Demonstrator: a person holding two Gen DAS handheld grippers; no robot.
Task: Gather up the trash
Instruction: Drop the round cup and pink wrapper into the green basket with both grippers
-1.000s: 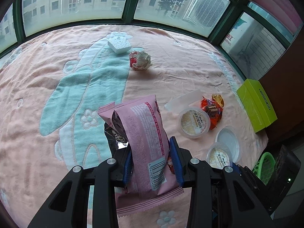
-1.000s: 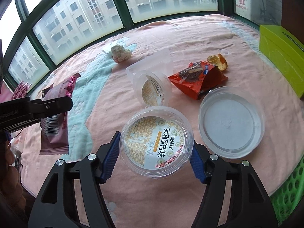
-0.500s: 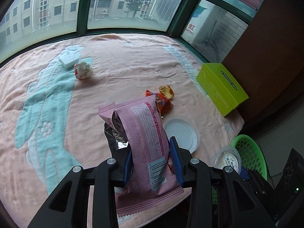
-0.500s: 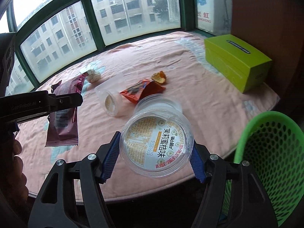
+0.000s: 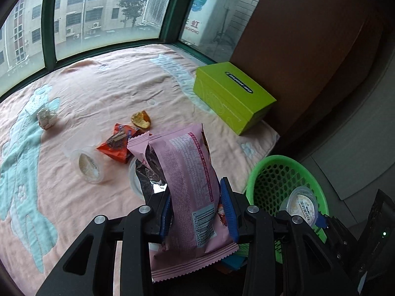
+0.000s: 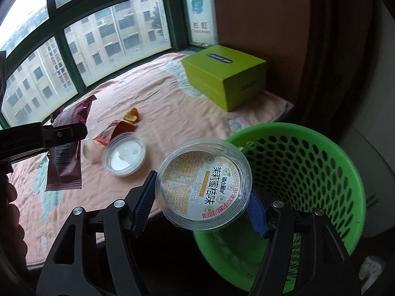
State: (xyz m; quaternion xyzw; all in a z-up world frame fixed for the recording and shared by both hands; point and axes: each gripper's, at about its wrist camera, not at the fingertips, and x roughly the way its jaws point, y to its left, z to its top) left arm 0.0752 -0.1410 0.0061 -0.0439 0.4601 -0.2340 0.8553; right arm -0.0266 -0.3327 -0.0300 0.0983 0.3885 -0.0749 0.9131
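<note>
We see the left claw (image 5: pixel 195 212) clamped on a pink wrapper (image 5: pixel 187 172), mid-frame, and the right claw (image 6: pixel 201 192) gripping a clear cup (image 6: pixel 203 185) at the green basket (image 6: pixel 321 172) rim, lower right. Left of them, a lid (image 6: pixel 123 157), orange packet (image 5: pixel 116 145) and tipped cup (image 5: pixel 86 165) litter the pink blanket (image 5: pixel 98 98).

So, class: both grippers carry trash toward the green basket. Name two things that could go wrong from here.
1. The cup hangs over the basket rim, not its middle; released now, it might bounce out.
2. The left gripper pinches only the wrapper low down, so the floppy pack could slip free over the blanket.
</note>
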